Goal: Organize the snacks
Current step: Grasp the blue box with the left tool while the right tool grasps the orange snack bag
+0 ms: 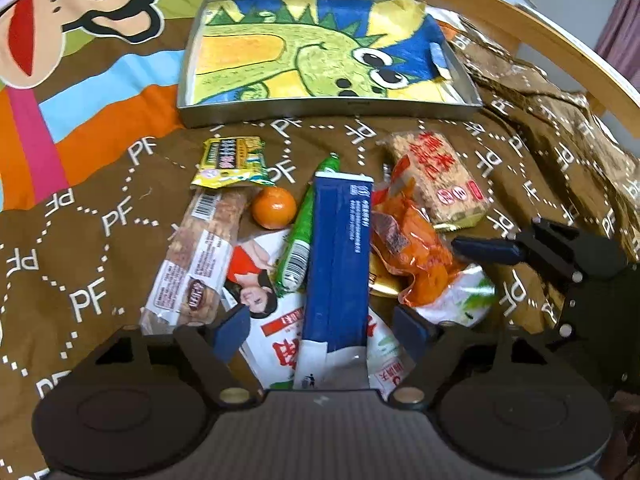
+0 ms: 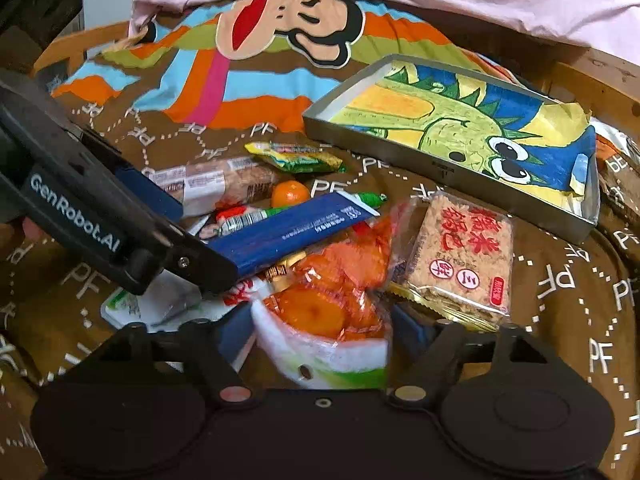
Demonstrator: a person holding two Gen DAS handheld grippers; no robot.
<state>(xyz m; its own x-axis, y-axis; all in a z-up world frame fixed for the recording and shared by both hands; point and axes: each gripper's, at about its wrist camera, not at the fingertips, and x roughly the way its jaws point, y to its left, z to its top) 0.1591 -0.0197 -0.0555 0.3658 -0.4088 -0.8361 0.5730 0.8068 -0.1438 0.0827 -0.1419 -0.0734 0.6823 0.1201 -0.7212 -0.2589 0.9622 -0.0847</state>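
Observation:
Snacks lie heaped on a brown bedspread. My left gripper stands open around the near end of a blue carton, with a gap showing on each side. Seen from the right wrist, the left gripper reaches in from the left over the carton. My right gripper has an orange snack bag filling its gap, both pads against the bag's sides. A metal tray lined with a dinosaur drawing sits beyond the heap, with no snacks in it.
Around the carton lie a mandarin, a green stick snack, a long brown pack, a yellow-green packet, a rice cracker pack and a white bag underneath. A wooden bed rail runs behind.

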